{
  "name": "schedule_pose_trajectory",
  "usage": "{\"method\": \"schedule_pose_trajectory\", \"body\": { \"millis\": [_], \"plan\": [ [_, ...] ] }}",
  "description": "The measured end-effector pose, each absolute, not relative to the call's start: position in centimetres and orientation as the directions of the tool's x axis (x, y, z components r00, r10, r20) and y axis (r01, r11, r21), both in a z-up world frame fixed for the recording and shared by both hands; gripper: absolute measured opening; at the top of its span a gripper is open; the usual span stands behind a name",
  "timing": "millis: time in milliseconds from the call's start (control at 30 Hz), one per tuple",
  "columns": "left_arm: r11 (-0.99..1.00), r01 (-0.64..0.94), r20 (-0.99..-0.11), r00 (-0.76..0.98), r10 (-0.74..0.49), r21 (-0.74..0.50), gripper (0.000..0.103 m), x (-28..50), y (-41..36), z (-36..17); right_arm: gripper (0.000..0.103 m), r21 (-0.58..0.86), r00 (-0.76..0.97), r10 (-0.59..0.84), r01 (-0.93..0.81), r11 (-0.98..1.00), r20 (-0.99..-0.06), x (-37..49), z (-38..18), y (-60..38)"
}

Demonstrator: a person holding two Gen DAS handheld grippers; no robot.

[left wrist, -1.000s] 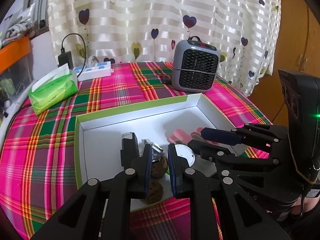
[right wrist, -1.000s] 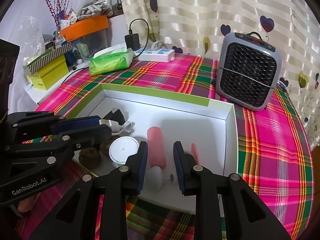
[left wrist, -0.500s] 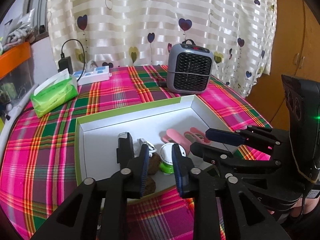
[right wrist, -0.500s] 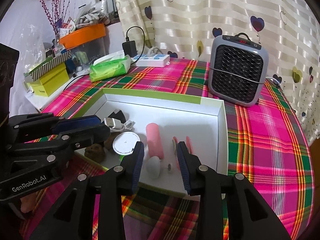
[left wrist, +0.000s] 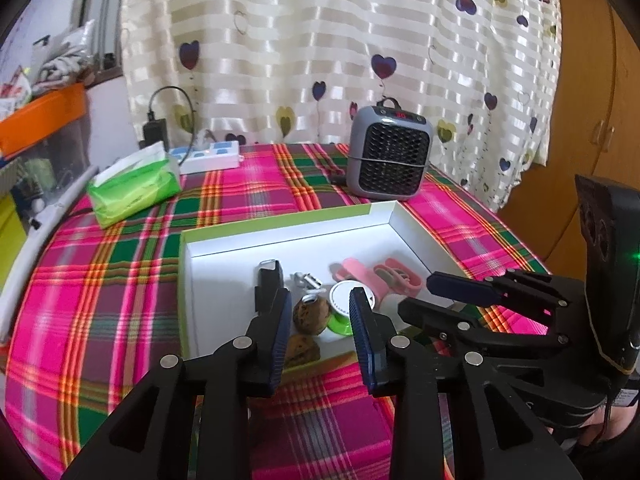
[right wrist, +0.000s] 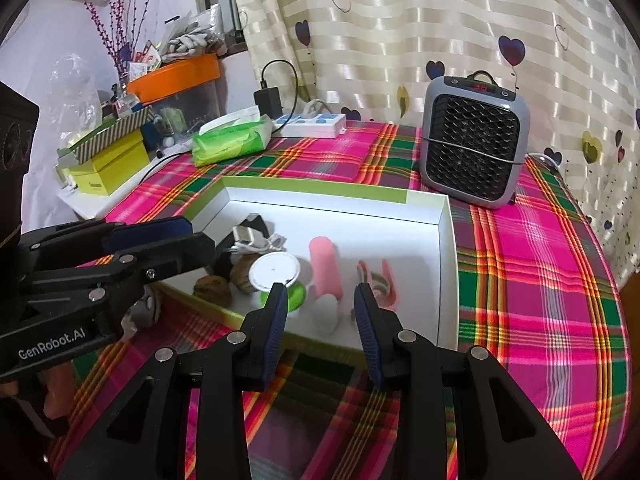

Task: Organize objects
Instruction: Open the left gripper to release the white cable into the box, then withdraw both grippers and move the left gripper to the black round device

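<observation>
Left gripper: fingers have just been spread wide, nothing held; the two brown lumpy nuts released a second ago are left lying inside the shallow white green-rimmed cardboard box on the plaid-covered worktop. Right gripper: fingers partly parted since then, empty, backed off over the box's near edge. Items judged deposited; both hands free for further sorting.

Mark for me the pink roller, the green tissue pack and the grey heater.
pink roller [right wrist: 326, 270], right wrist view, middle of its pink body, inside the box.
green tissue pack [right wrist: 230, 144], right wrist view, middle of its green front face.
grey heater [left wrist: 388, 154], left wrist view, centre of its black grille.
</observation>
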State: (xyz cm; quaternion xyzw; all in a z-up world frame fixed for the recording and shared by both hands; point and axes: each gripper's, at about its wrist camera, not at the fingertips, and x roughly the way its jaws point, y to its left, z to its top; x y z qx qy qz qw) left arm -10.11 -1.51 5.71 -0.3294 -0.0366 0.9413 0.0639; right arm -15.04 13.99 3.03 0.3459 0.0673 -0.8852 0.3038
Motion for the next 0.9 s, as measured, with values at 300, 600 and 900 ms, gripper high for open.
{"method": "schedule_pose_trajectory", "body": {
  "millis": [300, 600, 900],
  "plan": [
    [-0.992, -0.057, -0.607, -0.787, 0.115, -0.114, 0.028, -7.6, -1.9, 5.9, 0.036, 0.086, -0.570, -0.519, 0.617, -0.783, -0.638, -12.2, 3.7, 13.7],
    [-0.997, -0.047, -0.602, -0.795, 0.078, -0.067, 0.028, -5.4, -1.3, 6.1, 0.036, 0.103, -0.545, -0.546, 0.642, -0.760, -0.637, -10.1, 3.6, 13.4],
    [-0.998, -0.044, -0.605, -0.794, 0.062, -0.044, 0.027, -4.0, -1.0, 5.9, 0.036, 0.110, -0.527, -0.563, 0.660, -0.743, -0.637, -8.5, 3.6, 13.2]
  ]
}}
